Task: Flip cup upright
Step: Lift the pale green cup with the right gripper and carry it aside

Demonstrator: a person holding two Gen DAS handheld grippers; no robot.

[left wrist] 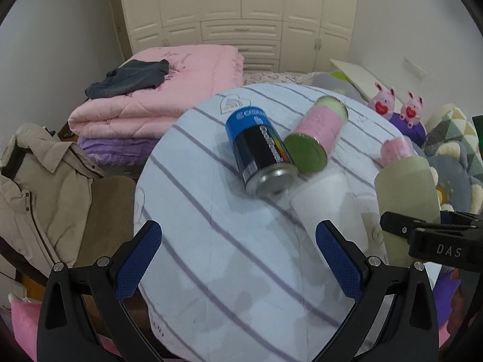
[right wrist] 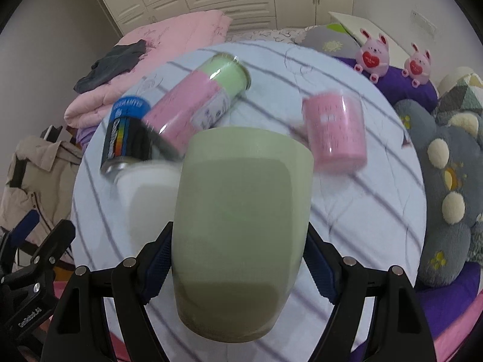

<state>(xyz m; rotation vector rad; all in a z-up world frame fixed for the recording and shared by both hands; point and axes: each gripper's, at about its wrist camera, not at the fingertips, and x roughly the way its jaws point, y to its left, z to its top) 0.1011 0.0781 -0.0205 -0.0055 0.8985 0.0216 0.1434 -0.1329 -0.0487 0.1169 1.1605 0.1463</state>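
My right gripper (right wrist: 238,256) is shut on a pale green cup (right wrist: 241,211) and holds it above the striped quilt (right wrist: 362,199), its base toward the camera and its rim pointing away. The same cup (left wrist: 406,187) shows at the right edge of the left wrist view, in the right gripper's black jaws. My left gripper (left wrist: 238,250) is open and empty above the quilt (left wrist: 226,241). A white cup (left wrist: 326,208) lies on its side just beyond the left gripper's right finger; it also shows in the right wrist view (right wrist: 148,190).
A blue and black can (left wrist: 259,150) and a pink and green can (left wrist: 317,132) lie on the quilt. A small pink can (right wrist: 335,132) stands further right. Folded pink blankets (left wrist: 157,99), a beige jacket (left wrist: 39,187), plush toys (right wrist: 371,54) and cushions (right wrist: 446,199) surround the quilt.
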